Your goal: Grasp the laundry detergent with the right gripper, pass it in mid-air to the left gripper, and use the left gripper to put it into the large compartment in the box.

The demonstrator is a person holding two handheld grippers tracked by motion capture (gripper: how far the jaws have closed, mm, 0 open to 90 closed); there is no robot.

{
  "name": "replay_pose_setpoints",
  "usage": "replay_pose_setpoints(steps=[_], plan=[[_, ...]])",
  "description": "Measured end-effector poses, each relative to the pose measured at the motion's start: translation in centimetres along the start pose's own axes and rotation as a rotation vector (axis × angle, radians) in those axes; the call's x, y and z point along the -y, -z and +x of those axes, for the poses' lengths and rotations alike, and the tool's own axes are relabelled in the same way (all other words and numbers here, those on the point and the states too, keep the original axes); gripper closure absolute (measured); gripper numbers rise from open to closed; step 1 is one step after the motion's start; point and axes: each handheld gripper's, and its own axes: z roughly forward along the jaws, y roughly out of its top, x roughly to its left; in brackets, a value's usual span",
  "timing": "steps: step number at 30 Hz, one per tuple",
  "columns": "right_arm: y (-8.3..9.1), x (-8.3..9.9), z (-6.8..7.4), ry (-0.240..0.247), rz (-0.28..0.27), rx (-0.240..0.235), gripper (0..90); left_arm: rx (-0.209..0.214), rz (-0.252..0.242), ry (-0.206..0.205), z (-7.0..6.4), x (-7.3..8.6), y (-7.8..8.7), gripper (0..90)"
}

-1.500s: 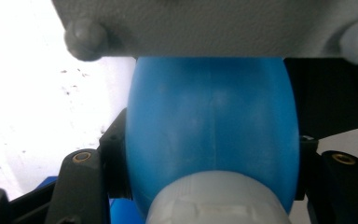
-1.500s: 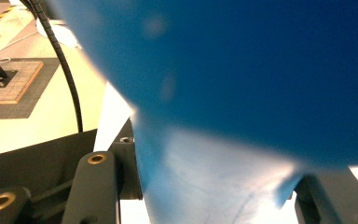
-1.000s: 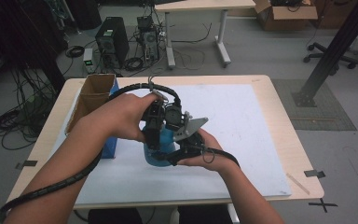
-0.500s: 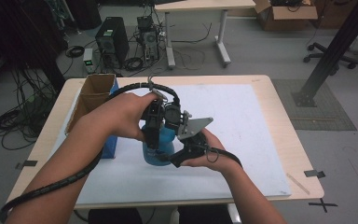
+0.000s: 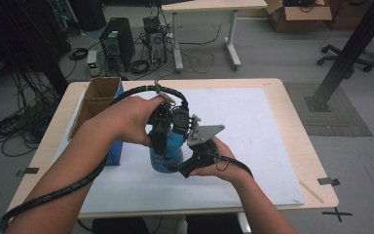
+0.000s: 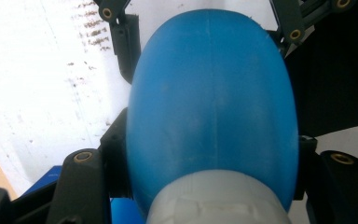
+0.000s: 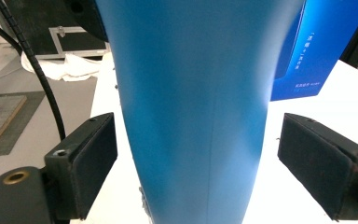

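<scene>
My left gripper (image 5: pixel 161 141) clamps the blue bottle (image 5: pixel 166 151) at centre frame; my right gripper (image 7: pixel 200 163) stands wide around it. A blue box (image 7: pixel 317 46) sits upper right.

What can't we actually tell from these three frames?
- High view: the blue bottle's neck and cap, covered by the left gripper and the hand on it.
- Left gripper view: whether the jaws press the bottle; its body hides the contact.
- Right gripper view: the bottle's top and base, cut off by the frame edges.
- High view: print on the blue box, too small.
</scene>
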Motion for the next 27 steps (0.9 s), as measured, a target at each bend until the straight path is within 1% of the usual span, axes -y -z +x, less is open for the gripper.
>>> replay_pose_setpoints(steps=[4,5,7,8,13,14,16,17,19,22,23,24,25,26,27], plan=[[0.1,0.3,0.0,-0.01,-0.002,-0.008,6.2,0.003,0.006,0.001,0.0,-0.1,0.1,38.7],[0.2,0.3,0.0,-0.012,-0.005,-0.009,4.4,0.002,0.001,0.0,0.0,-0.1,0.0,38.6],[0.2,0.4,-0.1,-0.015,-0.006,-0.011,3.6,0.003,-0.005,0.0,0.1,-0.1,0.0,38.6],[0.5,0.5,-0.1,-0.014,-0.016,-0.018,0.5,0.002,-0.002,0.006,0.2,-0.1,0.0,38.6],[1.0,0.8,-0.3,-0.029,-0.034,-0.015,0.2,0.0,0.003,0.008,0.4,-0.2,0.1,38.5],[1.5,0.9,-0.4,-0.026,-0.046,-0.009,0.2,0.0,0.001,0.011,0.4,-0.2,0.1,38.6],[2.1,1.0,-0.4,-0.032,-0.055,-0.012,0.2,0.005,0.005,0.014,0.4,-0.1,0.2,38.5],[2.6,1.1,-0.5,-0.028,-0.057,-0.01,0.2,0.005,0.005,0.014,0.4,-0.1,0.2,38.5],[3.3,1.3,-0.6,-0.027,-0.055,-0.007,0.2,-0.004,0.017,0.014,0.4,0.0,0.6,38.5],[4.7,1.6,-0.7,-0.016,-0.05,0.0,0.1,-0.01,0.025,0.03,0.6,0.1,0.9,38.5],[4.7,1.6,-0.7,-0.016,-0.05,0.0,0.1,-0.01,0.025,0.03,0.6,0.1,0.9,38.5],[5.5,1.6,-0.8,-0.016,-0.051,0.005,0.1,-0.009,0.029,0.044,0.8,0.1,1.2,38.5],[6.0,1.6,-0.8,-0.013,-0.048,0.008,0.1,-0.008,0.027,0.05,0.8,0.2,1.3,38.5],[6.0,1.6,-0.8,-0.013,-0.048,0.008,0.1,-0.008,0.027,0.05,0.8,0.2,1.3,38.5],[6.7,1.6,-0.9,-0.006,-0.036,0.011,0.1,0.0,0.023,0.075,1.0,0.2,1.6,38.5]])
